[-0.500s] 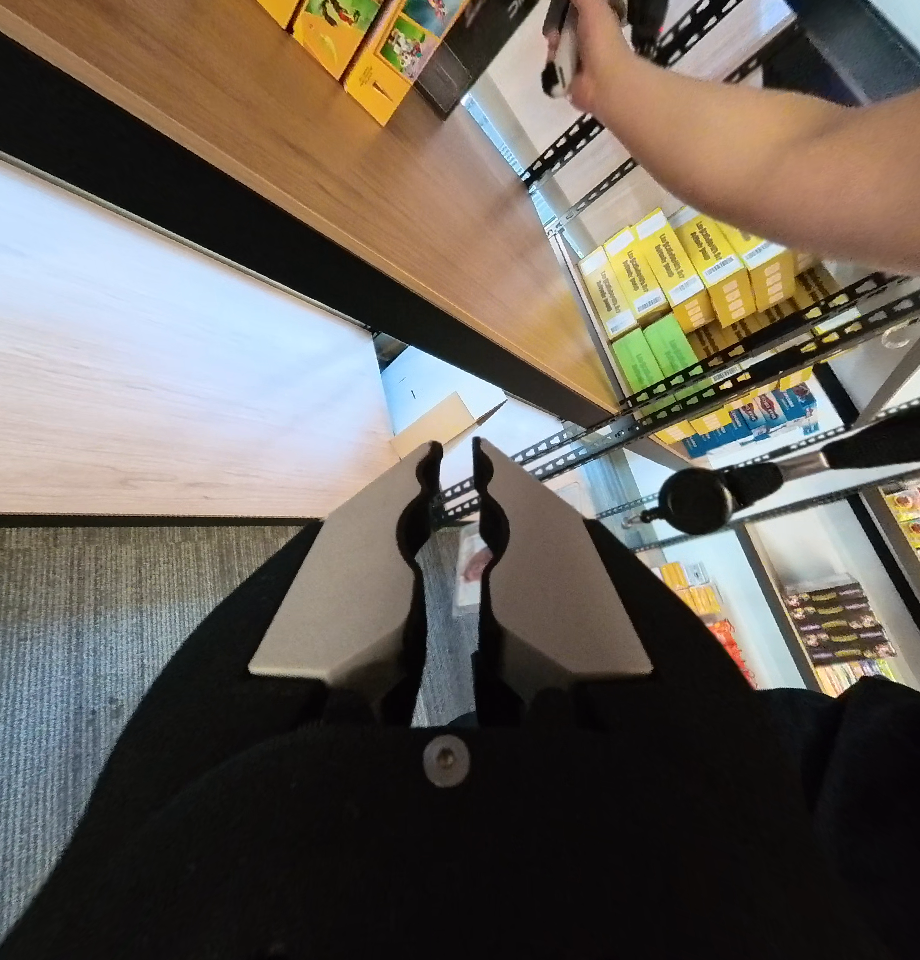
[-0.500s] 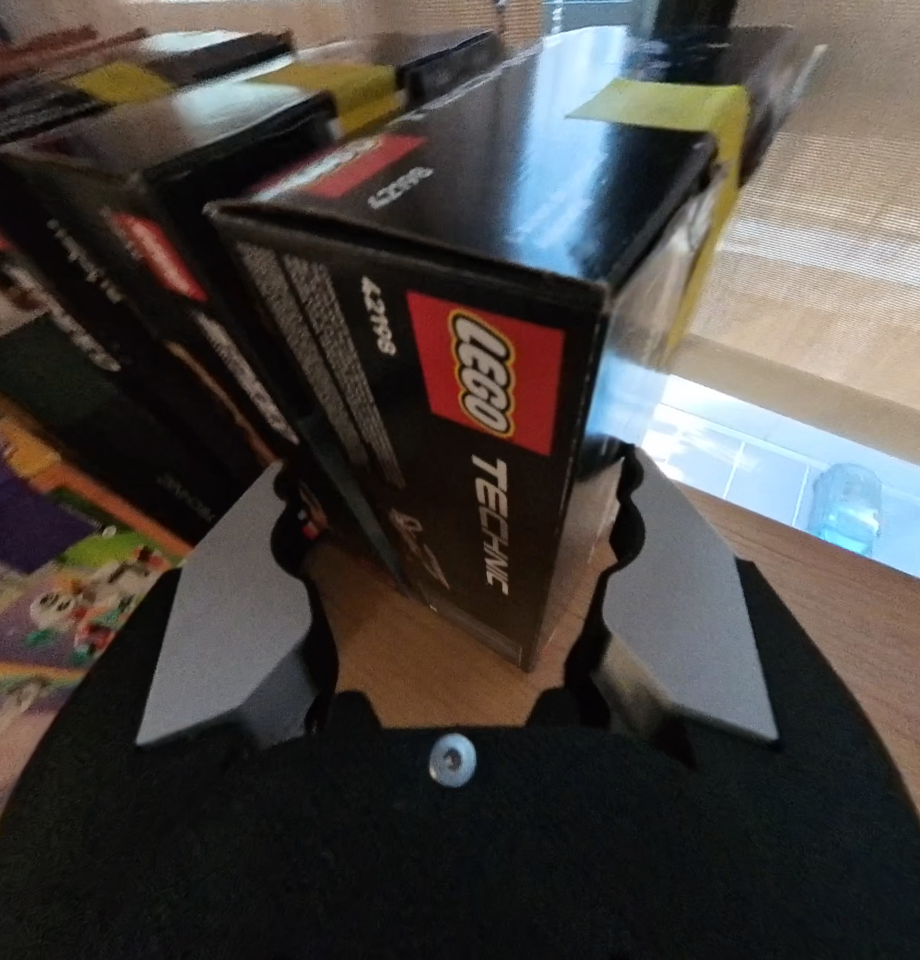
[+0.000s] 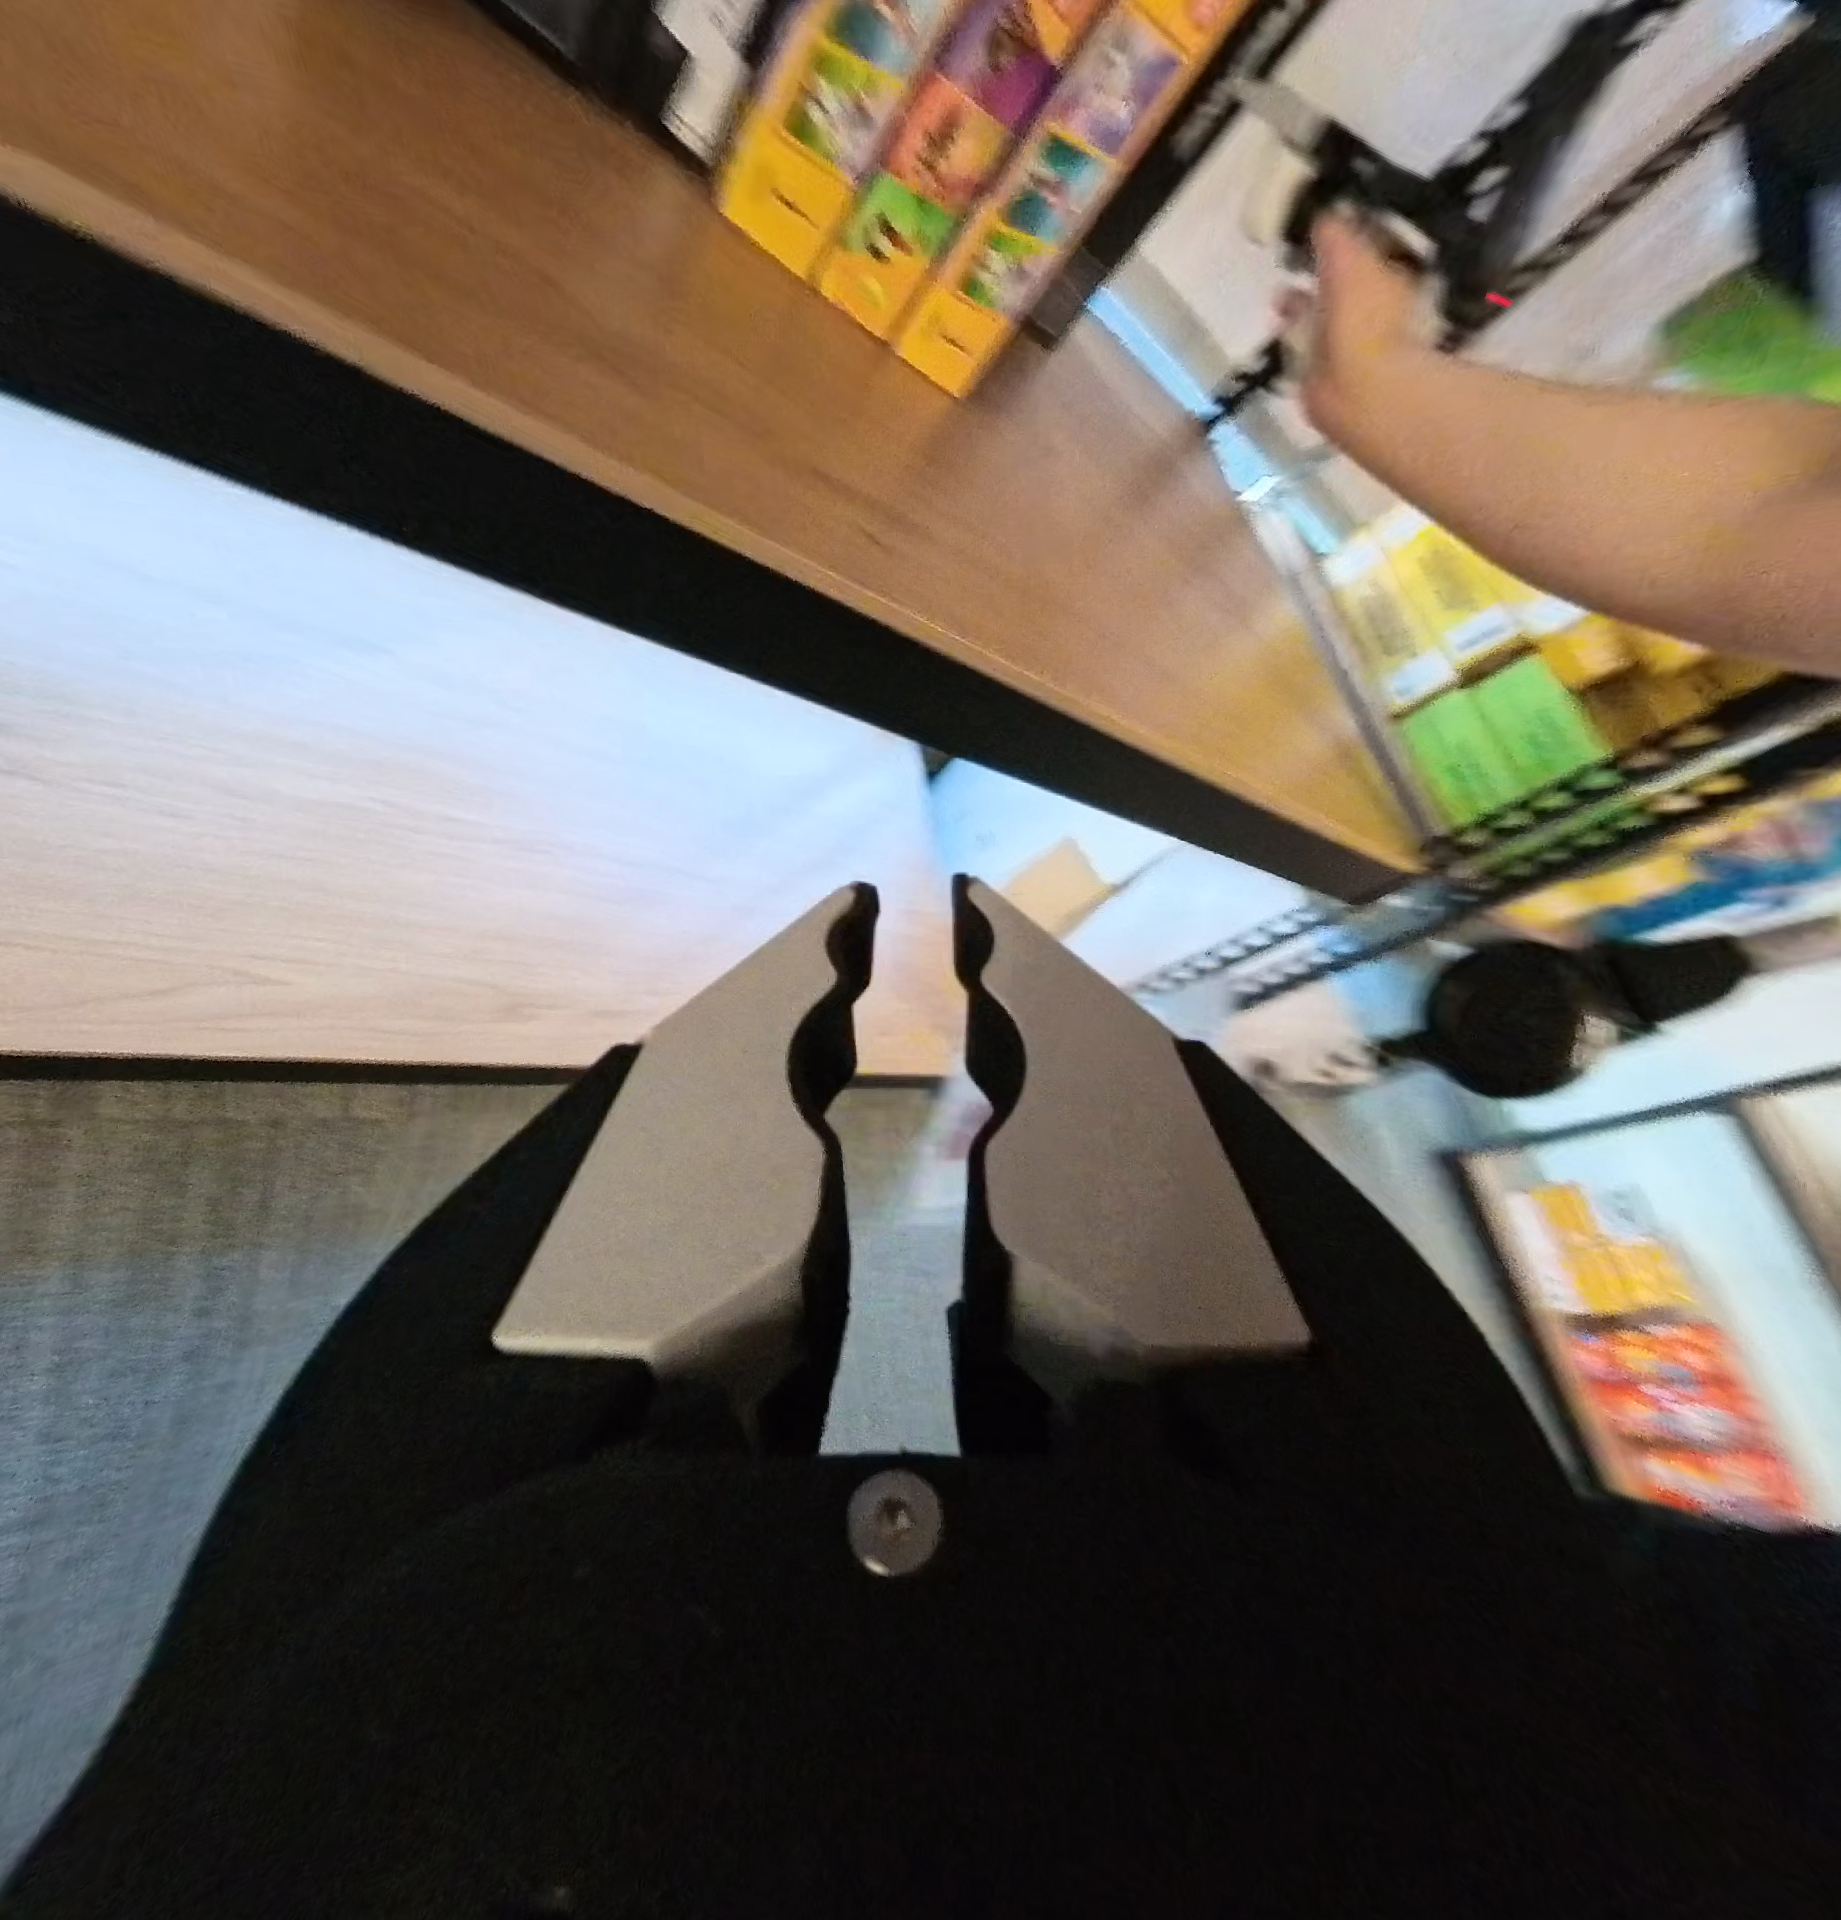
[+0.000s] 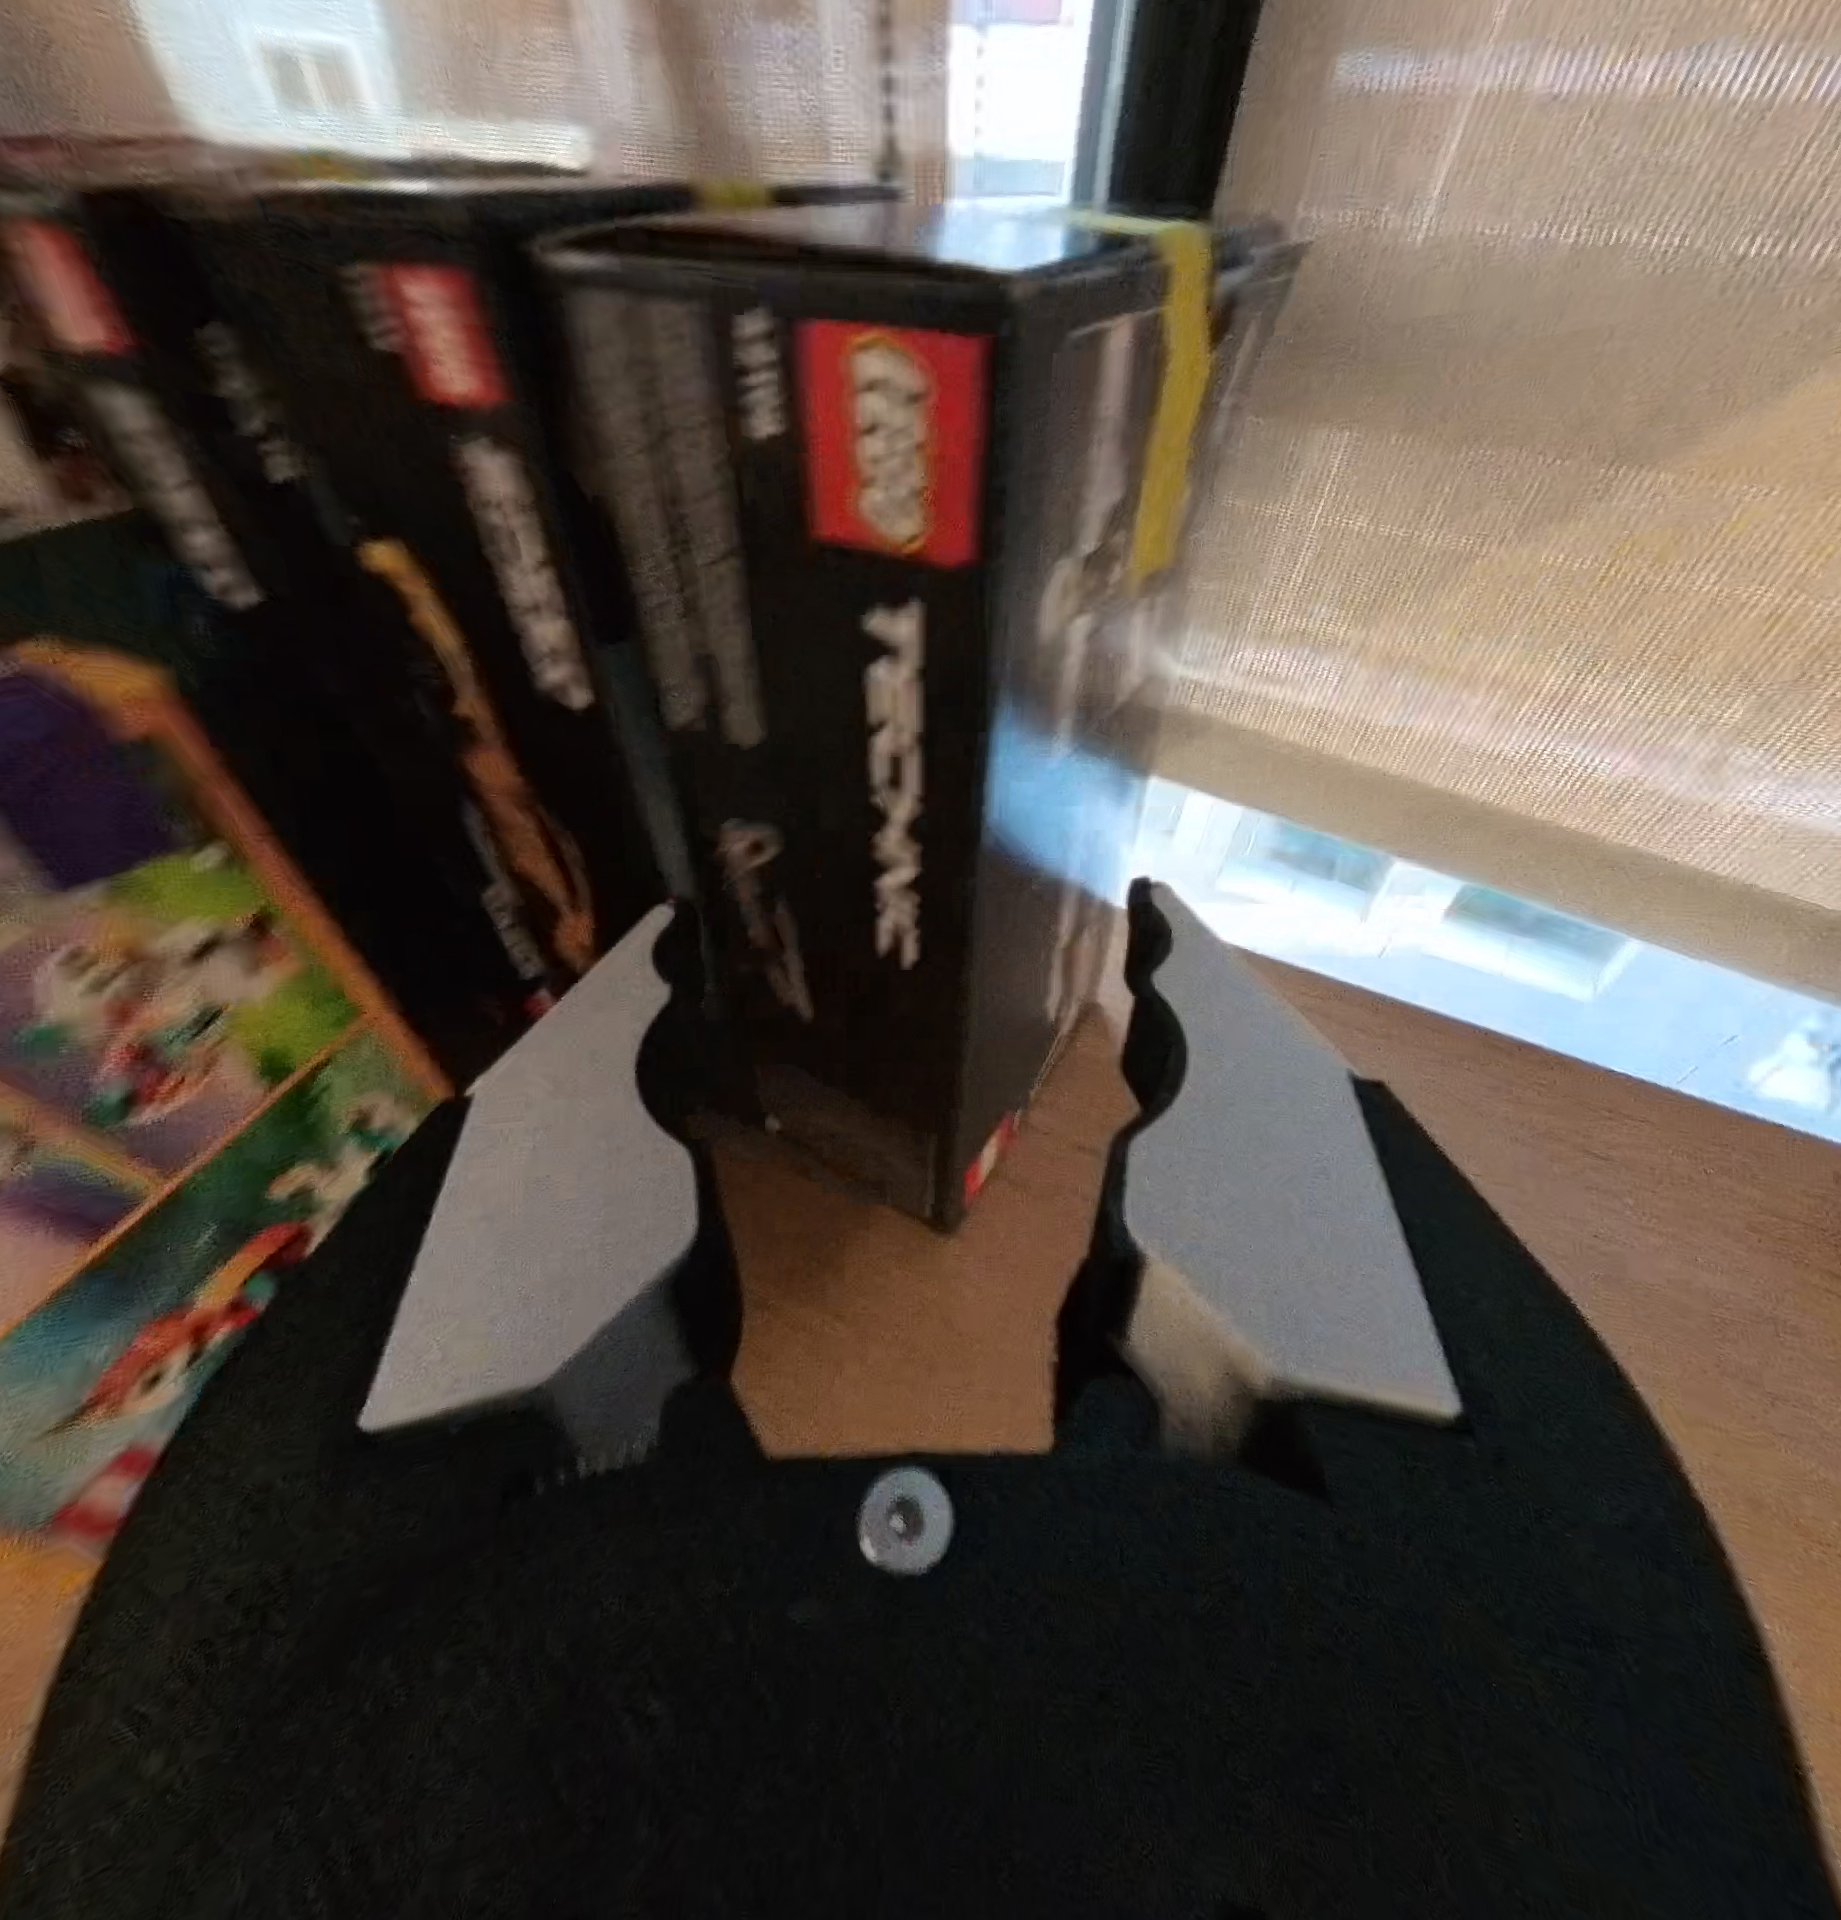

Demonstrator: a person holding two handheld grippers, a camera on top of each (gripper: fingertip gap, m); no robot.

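Note:
My right gripper (image 4: 908,904) is open. Its jaws stand on either side of the lower end of a tall black box (image 4: 791,675) with a red logo patch and a yellow tape strip, and they do not grip it. The box stands upright on a wooden shelf (image 4: 1518,1195), last in a row of similar black boxes (image 4: 448,582). My left gripper (image 3: 914,904) is nearly shut and empty. It hangs low, pointing at a pale wood panel (image 3: 324,831) below the same shelf (image 3: 687,343). A person's forearm (image 3: 1570,499) reaches toward the shelf in the left wrist view.
Colourful picture boxes lie to the left of the black row (image 4: 137,987) and also show in the left wrist view (image 3: 926,177). A window with a woven blind (image 4: 1518,468) is behind the shelf. A metal rack of yellow and green boxes (image 3: 1467,707) stands to the right, over grey carpet (image 3: 168,1299). My right fingertips sit around 65 cm from my left ones. To reach the black row (image 4: 137,987) in a straight line is about 12 cm for my right fingers, about 50 cm for my left.
My right gripper has drawn back from the black box, which now stands upright and farther off. The left wrist view has swung, showing more of the coloured boxes. Left jaws unchanged.

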